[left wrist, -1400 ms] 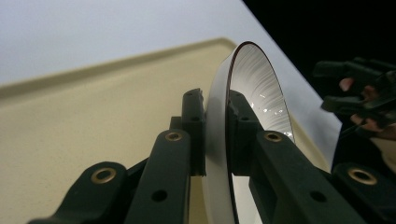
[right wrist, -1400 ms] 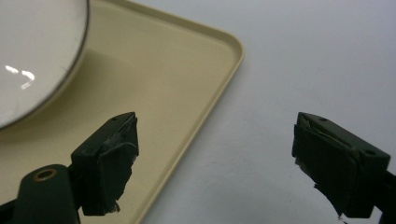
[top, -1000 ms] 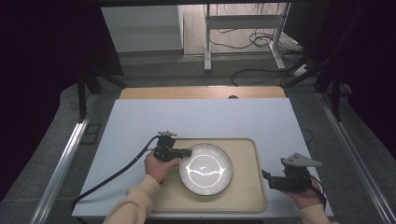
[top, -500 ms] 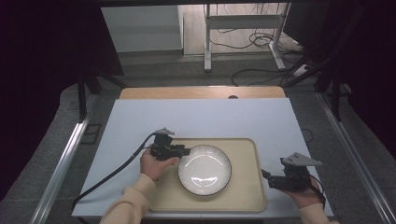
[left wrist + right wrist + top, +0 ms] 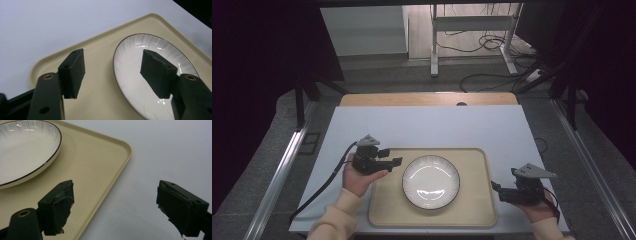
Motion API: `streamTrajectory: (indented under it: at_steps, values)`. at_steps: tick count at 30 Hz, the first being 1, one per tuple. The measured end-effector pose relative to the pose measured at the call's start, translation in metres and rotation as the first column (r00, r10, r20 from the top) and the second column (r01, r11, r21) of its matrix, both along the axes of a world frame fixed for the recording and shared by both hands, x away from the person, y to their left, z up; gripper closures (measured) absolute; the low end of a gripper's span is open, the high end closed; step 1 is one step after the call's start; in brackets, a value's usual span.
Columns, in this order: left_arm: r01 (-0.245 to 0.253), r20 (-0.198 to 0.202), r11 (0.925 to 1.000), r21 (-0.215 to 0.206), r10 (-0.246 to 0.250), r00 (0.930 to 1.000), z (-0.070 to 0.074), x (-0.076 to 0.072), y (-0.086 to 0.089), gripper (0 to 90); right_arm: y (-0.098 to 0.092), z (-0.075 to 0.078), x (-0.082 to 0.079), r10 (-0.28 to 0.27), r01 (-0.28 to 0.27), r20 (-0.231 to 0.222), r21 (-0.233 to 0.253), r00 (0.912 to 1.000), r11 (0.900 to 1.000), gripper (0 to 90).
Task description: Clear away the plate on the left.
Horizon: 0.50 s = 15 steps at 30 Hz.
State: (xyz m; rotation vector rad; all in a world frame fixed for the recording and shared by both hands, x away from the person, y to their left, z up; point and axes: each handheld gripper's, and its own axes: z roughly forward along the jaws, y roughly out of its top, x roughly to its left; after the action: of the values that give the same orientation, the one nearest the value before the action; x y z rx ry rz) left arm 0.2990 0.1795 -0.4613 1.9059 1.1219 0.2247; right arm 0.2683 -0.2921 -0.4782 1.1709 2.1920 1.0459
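Observation:
A white plate [image 5: 430,181] with a thin dark rim lies flat in the middle of a beige tray [image 5: 472,165]. My left gripper [image 5: 396,159] hovers open over the tray's left end, just short of the plate's left edge. In the left gripper view the open left gripper [image 5: 112,72] has one jaw over the plate [image 5: 135,75] and the other over the bare tray [image 5: 100,82]. My right gripper [image 5: 496,189] sits open by the tray's right edge. The right gripper view shows the right gripper [image 5: 115,205] straddling the tray's rim [image 5: 117,165], with the plate [image 5: 22,147] farther off.
The tray rests near the front edge of a white table [image 5: 437,125]. A wooden strip [image 5: 427,99] runs along the table's far side. A black cable [image 5: 322,187] trails from the left gripper off the table's front left. Metal rails flank the table.
The left gripper has drawn back slightly to the left, off the plate's left rim, and now stands open. The plate has settled flat on the tray. The right gripper has not moved.

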Motion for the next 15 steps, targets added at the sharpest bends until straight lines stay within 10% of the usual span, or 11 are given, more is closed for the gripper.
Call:
streamTrajectory:
  at_steps: [15]
  values:
    - [-0.118,0.046,0.9928,0.022,0.117,0.9921,-0.003,-0.055,0.077,32.4,0.003,0.001,-0.002,0.008,-0.007,0.012,-0.010,0.9999,1.000,14.9]
